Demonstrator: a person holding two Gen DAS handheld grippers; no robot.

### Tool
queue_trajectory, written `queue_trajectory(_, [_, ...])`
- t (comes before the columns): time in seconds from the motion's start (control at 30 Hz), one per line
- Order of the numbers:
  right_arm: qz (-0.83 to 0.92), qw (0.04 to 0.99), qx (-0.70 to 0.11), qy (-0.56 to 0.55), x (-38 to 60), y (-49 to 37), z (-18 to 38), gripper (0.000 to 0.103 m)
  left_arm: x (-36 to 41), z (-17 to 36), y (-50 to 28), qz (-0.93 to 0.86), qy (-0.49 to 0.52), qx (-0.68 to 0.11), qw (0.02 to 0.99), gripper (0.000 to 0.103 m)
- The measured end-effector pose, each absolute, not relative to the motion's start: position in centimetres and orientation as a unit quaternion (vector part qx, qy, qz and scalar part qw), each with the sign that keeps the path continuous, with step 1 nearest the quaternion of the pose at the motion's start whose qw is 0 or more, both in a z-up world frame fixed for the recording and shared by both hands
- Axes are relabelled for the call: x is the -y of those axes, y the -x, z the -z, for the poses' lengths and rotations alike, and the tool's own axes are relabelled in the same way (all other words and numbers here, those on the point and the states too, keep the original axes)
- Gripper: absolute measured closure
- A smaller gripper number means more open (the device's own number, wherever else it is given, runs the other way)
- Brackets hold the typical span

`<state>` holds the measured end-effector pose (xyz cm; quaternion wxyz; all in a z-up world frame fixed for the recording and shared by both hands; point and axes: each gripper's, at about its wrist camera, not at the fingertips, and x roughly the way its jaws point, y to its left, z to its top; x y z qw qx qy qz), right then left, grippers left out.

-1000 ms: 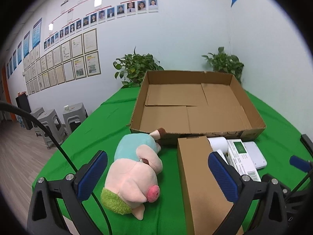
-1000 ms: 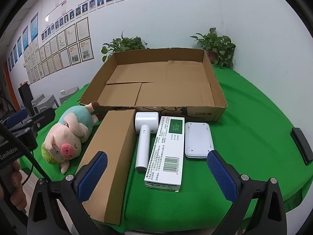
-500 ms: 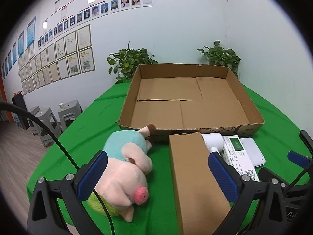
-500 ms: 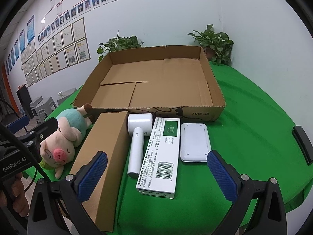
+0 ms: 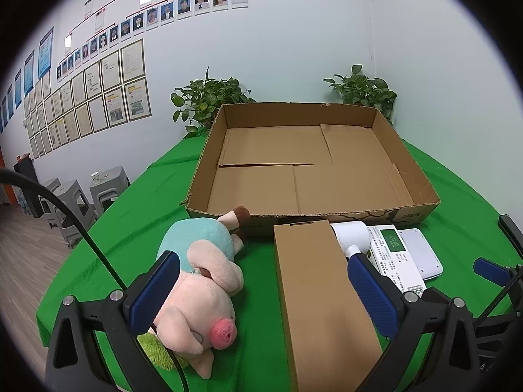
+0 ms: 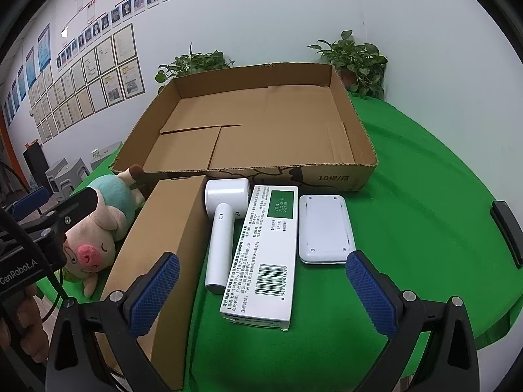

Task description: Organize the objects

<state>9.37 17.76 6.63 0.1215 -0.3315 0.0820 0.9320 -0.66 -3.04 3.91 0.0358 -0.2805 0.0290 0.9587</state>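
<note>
A wide, shallow cardboard tray (image 5: 408, 217) (image 6: 340, 176) lies empty at the back of the green table. In front of it, from left to right, lie a plush pig (image 5: 202, 281) (image 6: 98, 228), a long brown box (image 5: 320, 294) (image 6: 166, 245), a white handheld device (image 6: 220, 228) (image 5: 351, 236), a white-and-green carton (image 6: 268, 248) (image 5: 395, 254) and a flat white pad (image 6: 325, 228) (image 5: 421, 254). My left gripper (image 5: 263, 294) hangs open low over the pig and the brown box, holding nothing. My right gripper (image 6: 263, 294) is open above the carton's near end.
Two potted plants (image 5: 212, 101) (image 5: 362, 88) stand behind the tray against the wall. Grey stools (image 5: 72, 202) sit on the floor to the left. The green table (image 6: 425, 196) has bare cloth on the right, with a black object (image 6: 506, 232) at its edge.
Both grippers have moved forward and a little lower toward the objects. The items now sit closer in both views. Nothing was grasped or moved.
</note>
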Motion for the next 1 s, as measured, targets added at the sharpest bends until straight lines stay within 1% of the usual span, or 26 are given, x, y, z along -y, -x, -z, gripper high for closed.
queue_trajectory(0.43, [-0.93, 0.122, -0.082, 0.337, -17.5, -8.9, -6.2, 0.0, 0.8, -2.0, 0.8, -0.959, 0.279, -0.03, 0.036, 0.001])
queue_trajectory(1.0, [-0.93, 0.125, -0.082, 0.337, -17.8, -8.9, -6.1, 0.0, 0.1, -1.1, 0.6, -0.959, 0.278, -0.027, 0.036, 0.001])
